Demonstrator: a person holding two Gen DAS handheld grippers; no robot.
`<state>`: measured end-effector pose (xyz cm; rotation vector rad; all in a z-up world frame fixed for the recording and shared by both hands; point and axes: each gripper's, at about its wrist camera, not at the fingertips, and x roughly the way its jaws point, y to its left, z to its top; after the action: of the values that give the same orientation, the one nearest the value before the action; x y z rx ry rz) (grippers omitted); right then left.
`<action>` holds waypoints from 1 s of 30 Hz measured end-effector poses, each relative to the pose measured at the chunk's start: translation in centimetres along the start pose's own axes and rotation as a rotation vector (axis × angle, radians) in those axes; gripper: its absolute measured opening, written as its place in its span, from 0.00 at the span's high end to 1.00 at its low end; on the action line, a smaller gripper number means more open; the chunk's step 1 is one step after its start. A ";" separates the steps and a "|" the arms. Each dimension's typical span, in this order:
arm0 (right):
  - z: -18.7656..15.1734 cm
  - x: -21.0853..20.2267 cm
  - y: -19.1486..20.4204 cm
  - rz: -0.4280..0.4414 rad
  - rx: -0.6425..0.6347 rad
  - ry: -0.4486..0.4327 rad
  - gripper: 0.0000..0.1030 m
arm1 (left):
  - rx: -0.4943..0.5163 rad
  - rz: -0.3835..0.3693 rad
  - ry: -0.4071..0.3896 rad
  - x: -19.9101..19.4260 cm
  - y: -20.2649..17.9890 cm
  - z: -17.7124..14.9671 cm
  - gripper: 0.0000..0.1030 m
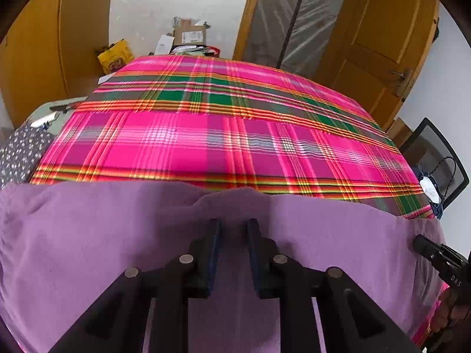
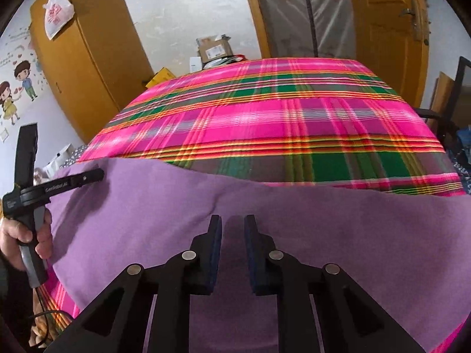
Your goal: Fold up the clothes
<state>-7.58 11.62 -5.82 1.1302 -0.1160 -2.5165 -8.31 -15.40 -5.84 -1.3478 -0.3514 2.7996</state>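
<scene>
A purple garment (image 1: 88, 235) lies spread over the near part of a bed with a pink and green plaid cover (image 1: 235, 135). My left gripper (image 1: 233, 223) hovers over the garment near its far edge, where a small fold rises; the jaws stand slightly apart and the cloth lies below them. In the right wrist view the purple garment (image 2: 353, 235) fills the foreground. My right gripper (image 2: 232, 219) has a dark ridge of this cloth pinched between its pads. The left gripper (image 2: 98, 174), held in a hand (image 2: 32, 232), reaches the garment's left edge.
The plaid cover (image 2: 279, 117) stretches away beyond the garment. Cardboard boxes (image 1: 188, 36) and a yellow bag (image 1: 114, 56) sit past the bed's far end. A dotted cloth (image 1: 20, 153) lies at the left, a black chair (image 1: 438, 158) at the right. Wooden doors (image 2: 88, 58) stand behind.
</scene>
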 end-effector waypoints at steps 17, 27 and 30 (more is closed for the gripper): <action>0.3 0.0 -3.1 -0.052 0.011 0.011 0.88 | 0.002 -0.018 0.008 -2.7 -2.3 -4.2 0.80; -1.4 -5.1 -9.4 -0.176 0.117 -0.059 0.84 | 0.010 -0.030 0.001 -4.0 -4.3 -5.2 0.80; -2.3 -5.2 -9.5 -0.167 0.105 -0.041 0.84 | 0.040 -0.056 0.006 -3.9 -5.9 -5.6 0.80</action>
<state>-5.66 22.48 -5.86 1.1734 -0.1735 -2.7100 -1.99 -9.03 -4.97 -1.3177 -0.3256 2.7414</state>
